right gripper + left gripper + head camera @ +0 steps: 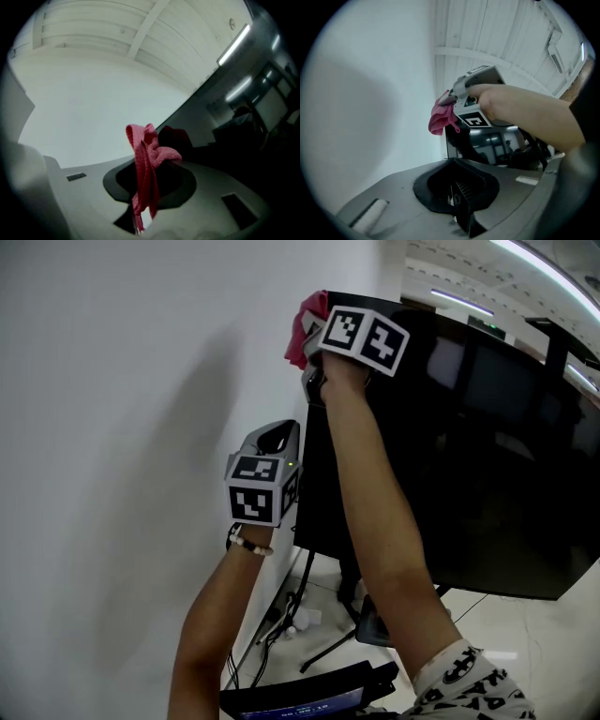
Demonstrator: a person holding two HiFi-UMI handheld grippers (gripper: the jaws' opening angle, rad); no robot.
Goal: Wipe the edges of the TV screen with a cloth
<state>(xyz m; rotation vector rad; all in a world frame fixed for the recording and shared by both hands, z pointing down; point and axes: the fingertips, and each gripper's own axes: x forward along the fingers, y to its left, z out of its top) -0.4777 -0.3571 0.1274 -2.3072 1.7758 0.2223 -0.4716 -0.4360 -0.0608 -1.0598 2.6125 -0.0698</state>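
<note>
Your cloth [145, 173] is pink-red, and it stands out against the plain white wall [122, 427] at the upper middle of the head view. The TV screen [469, 456] on the right side is glossy black with pale streaks of reflected light. The upper cube [366, 334] and the lower cube [255, 488] are white with black square markers. Your left gripper [456, 206] is grey with a black recess. Your right gripper [139, 224] is paler grey. Your sleeve [469, 681], at lower right, is white with a black print.

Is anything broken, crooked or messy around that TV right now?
Nothing stands out. The right gripper holds the pink cloth at the top left corner of the TV; the left gripper hangs lower, shut and empty.
</note>
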